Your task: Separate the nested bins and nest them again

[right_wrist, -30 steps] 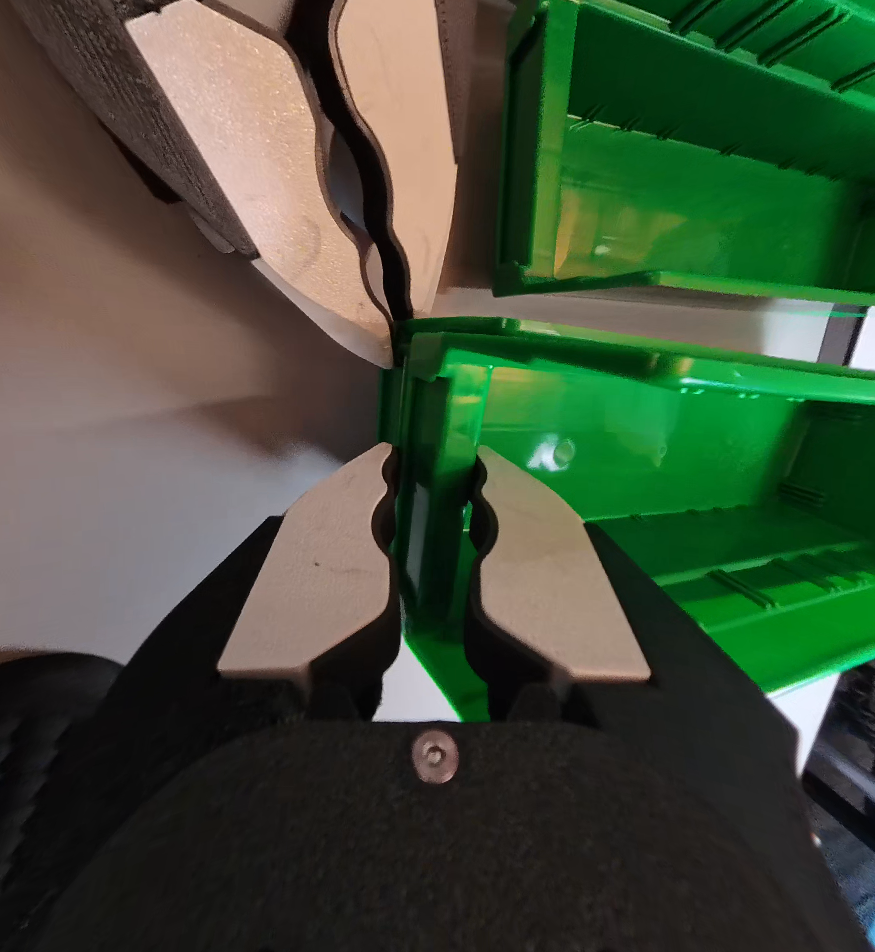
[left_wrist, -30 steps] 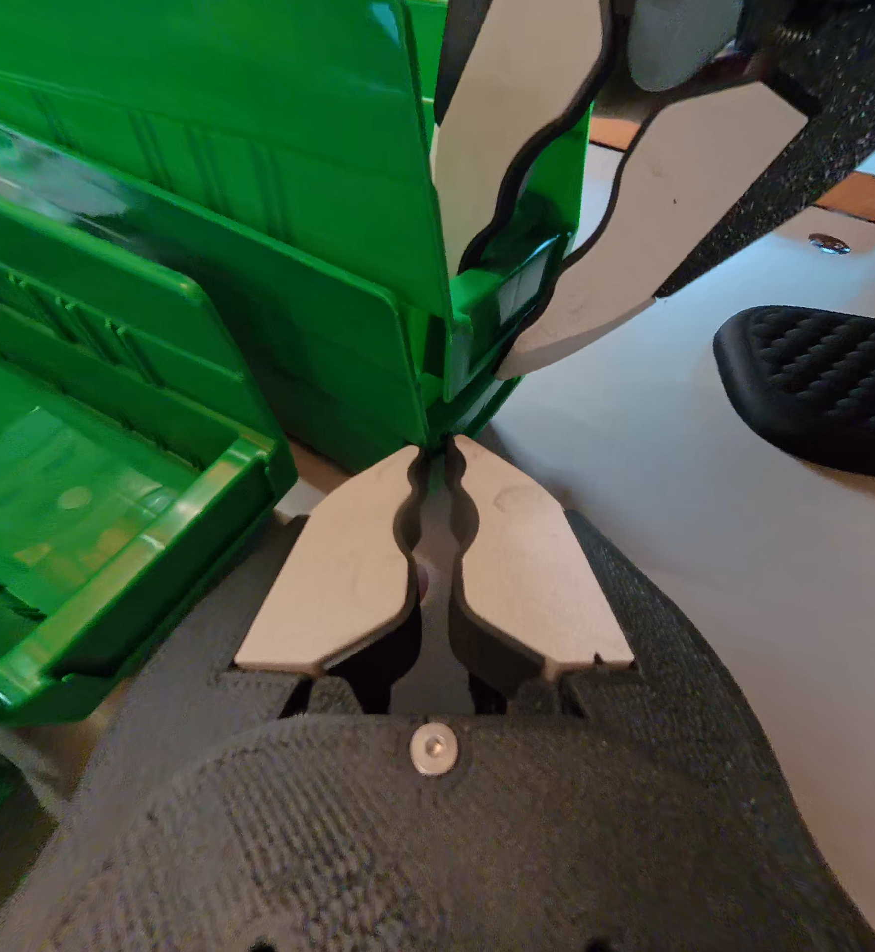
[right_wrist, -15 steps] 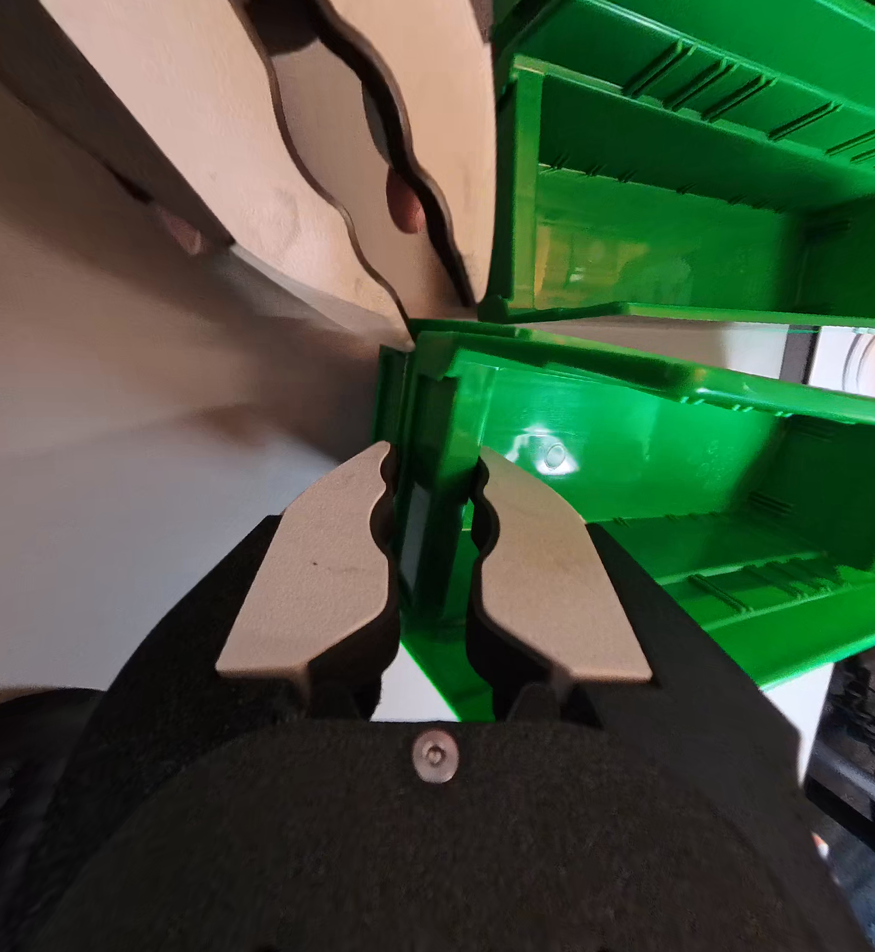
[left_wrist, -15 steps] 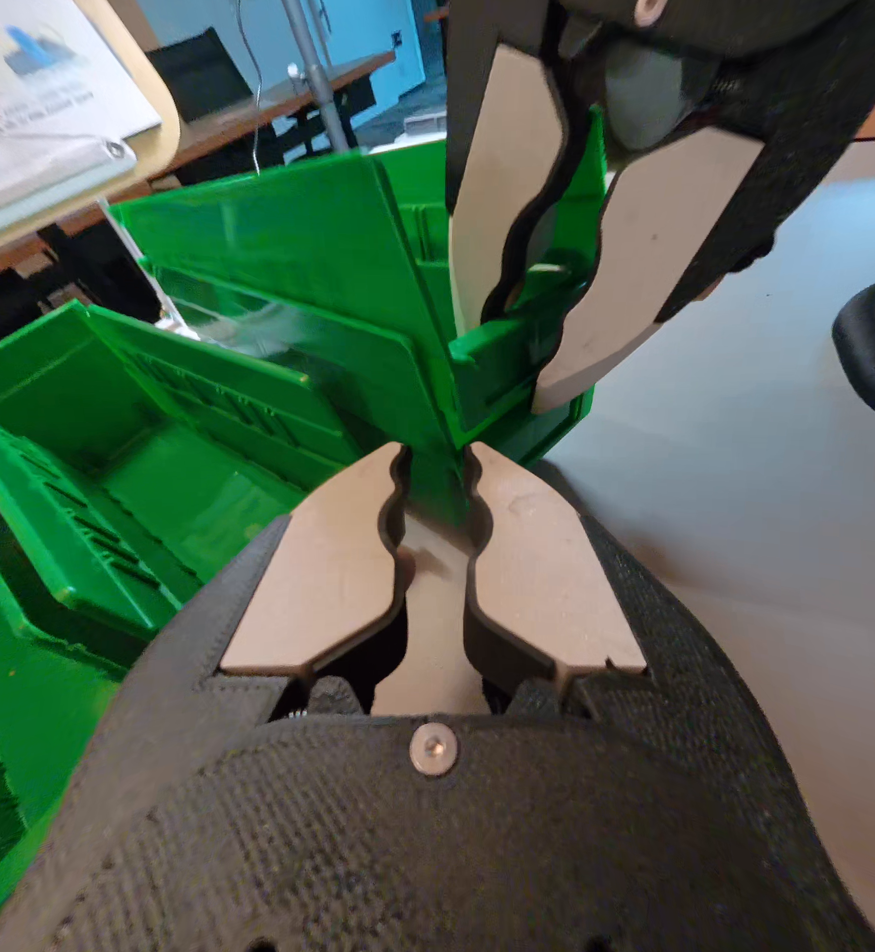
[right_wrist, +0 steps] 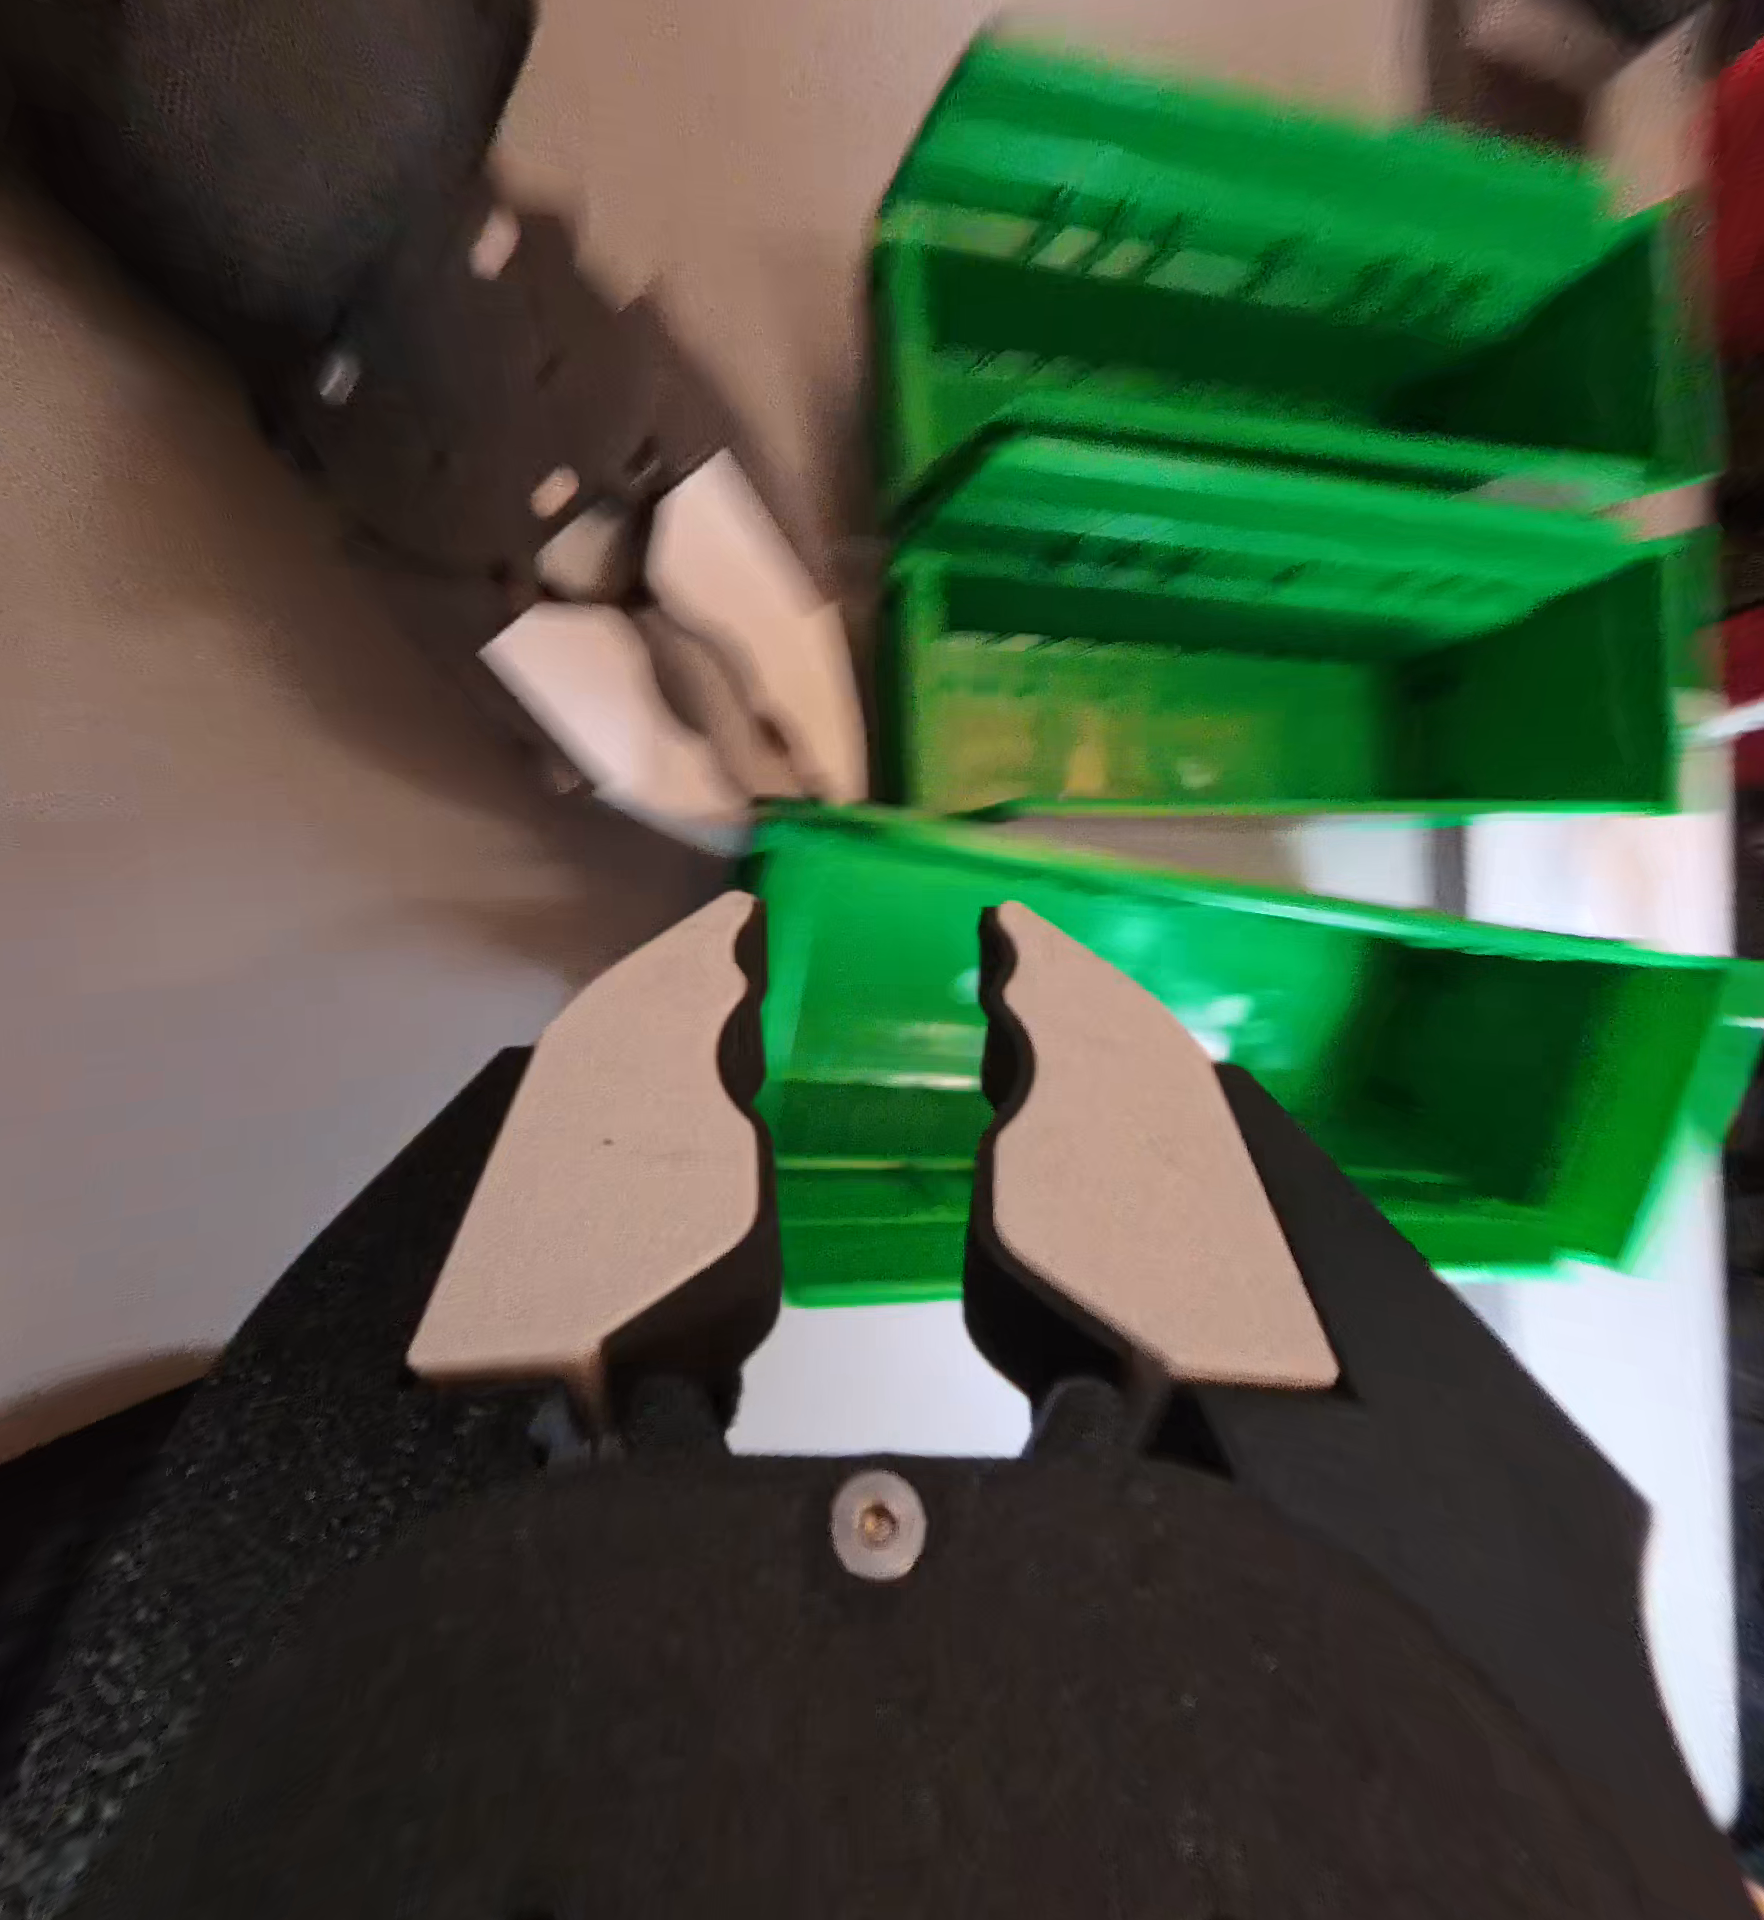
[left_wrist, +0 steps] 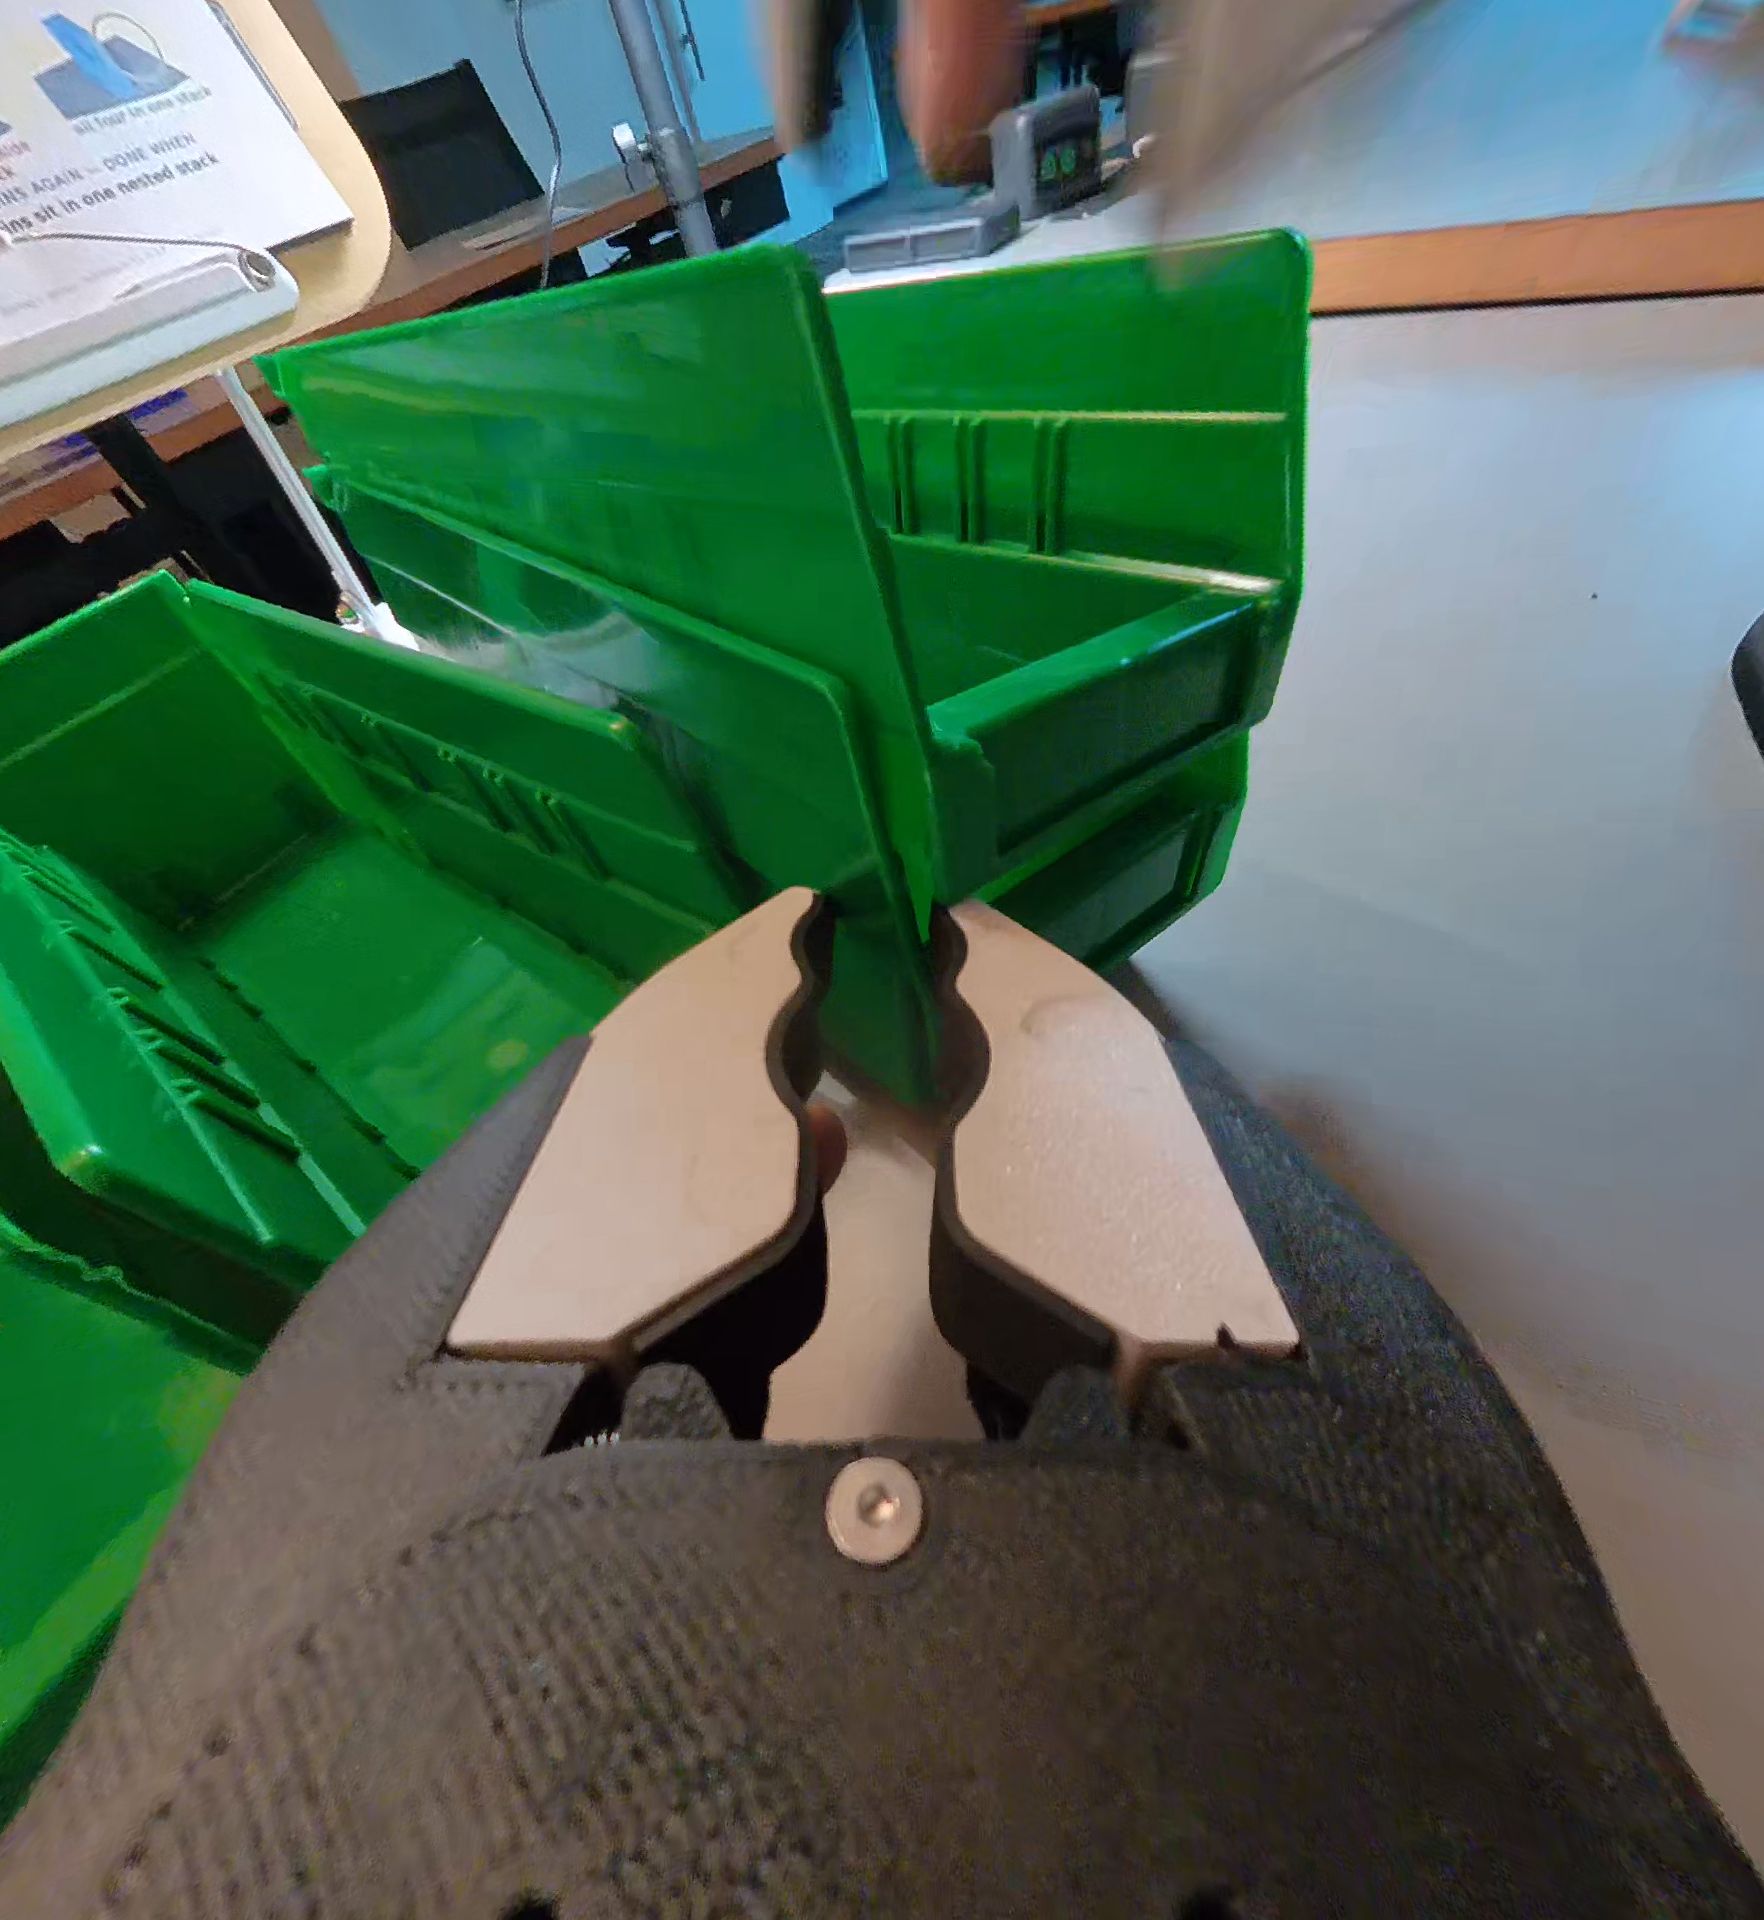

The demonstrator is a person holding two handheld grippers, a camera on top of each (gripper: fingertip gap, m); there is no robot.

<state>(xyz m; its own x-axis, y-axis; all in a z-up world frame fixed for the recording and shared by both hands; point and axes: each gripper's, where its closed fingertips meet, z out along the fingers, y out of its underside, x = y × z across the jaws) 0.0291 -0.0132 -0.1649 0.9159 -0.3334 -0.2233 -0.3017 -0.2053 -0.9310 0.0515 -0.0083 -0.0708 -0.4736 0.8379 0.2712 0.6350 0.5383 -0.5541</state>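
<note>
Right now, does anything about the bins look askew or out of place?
Yes. The top green bin sits crooked in the lower bin: tilted and twisted, not seated flush. The left gripper has its jaws shut on its near corner. The right wrist view is too blurred to add detail.

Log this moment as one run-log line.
left gripper: shut on green bin wall | right gripper: open, straddling that bin's front lip, view blurred | other green bins beside it | table
</note>
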